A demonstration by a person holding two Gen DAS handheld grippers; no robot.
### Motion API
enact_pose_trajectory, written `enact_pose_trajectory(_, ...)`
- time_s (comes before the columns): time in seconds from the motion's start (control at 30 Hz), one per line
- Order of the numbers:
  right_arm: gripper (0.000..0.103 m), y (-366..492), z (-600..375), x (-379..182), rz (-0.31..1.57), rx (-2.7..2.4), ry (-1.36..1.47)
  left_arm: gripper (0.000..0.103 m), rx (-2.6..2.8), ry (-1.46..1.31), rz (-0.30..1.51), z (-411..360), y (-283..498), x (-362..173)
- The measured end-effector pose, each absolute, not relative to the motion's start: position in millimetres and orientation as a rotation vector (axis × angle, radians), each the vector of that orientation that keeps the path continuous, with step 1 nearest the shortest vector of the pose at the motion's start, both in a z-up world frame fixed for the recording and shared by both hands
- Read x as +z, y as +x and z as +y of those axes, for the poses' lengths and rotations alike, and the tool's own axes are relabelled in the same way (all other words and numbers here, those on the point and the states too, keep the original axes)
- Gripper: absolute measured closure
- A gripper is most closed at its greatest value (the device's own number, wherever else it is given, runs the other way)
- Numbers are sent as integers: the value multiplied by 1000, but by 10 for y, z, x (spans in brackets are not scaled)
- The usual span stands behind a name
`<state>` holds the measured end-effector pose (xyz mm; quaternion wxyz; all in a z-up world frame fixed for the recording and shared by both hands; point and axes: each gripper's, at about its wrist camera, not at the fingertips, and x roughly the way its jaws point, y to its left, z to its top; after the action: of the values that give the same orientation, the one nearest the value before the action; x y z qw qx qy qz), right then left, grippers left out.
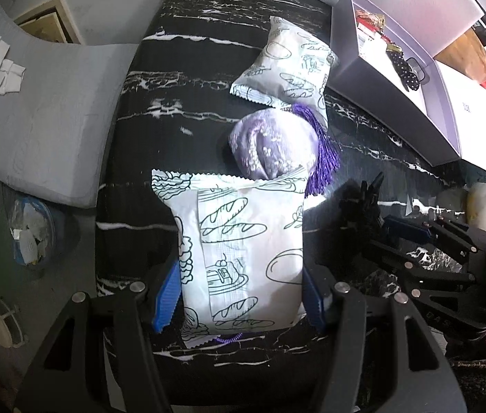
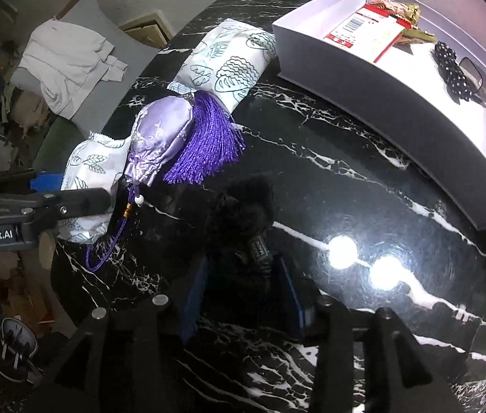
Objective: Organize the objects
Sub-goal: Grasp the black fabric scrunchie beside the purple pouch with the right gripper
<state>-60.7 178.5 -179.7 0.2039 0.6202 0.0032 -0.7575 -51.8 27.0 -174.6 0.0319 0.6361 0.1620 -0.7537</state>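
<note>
A white snack packet with bread drawings (image 1: 243,254) lies on the black marble table (image 1: 160,130), and my left gripper (image 1: 239,296) is shut on its sides with blue pads. It also shows in the right wrist view (image 2: 88,172). A purple silk sachet with a tassel (image 1: 273,144) lies just beyond it, also seen from the right wrist (image 2: 163,137). A second white packet (image 1: 287,65) lies farther back. My right gripper (image 2: 246,296) is shut on a black fluffy object (image 2: 243,213), which also shows in the left wrist view (image 1: 363,203).
An open white box (image 2: 397,103) stands at the table's right, holding a red-and-white carton (image 2: 366,31), gold wrappers and a black dotted item (image 2: 449,69). A grey chair with white cloth (image 1: 29,110) stands left of the table. A bin (image 1: 32,230) sits on the floor.
</note>
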Motion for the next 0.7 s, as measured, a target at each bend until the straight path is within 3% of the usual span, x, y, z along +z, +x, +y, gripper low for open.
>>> enact_pose_trajectory(0.17,54,-560,1727,-1791,79,-2121,1699,45,-2315,1936,503,302,-439,-1726)
enact_pose_trajectory(0.5,54,-544,1602,-1796,224,-2148,1611,45,-2303,1888,497,358,-259,-1625)
enact_pose_trajectory(0.6,82,-568,1618,-1788,217,-2130,1611,45,-2293,1879,517,376,-210,-1611)
enact_pose_trajectory(0.7,87,-587,1656,-1796,169,-2091,1618,45,-2288,1874,514,412,-182,-1592)
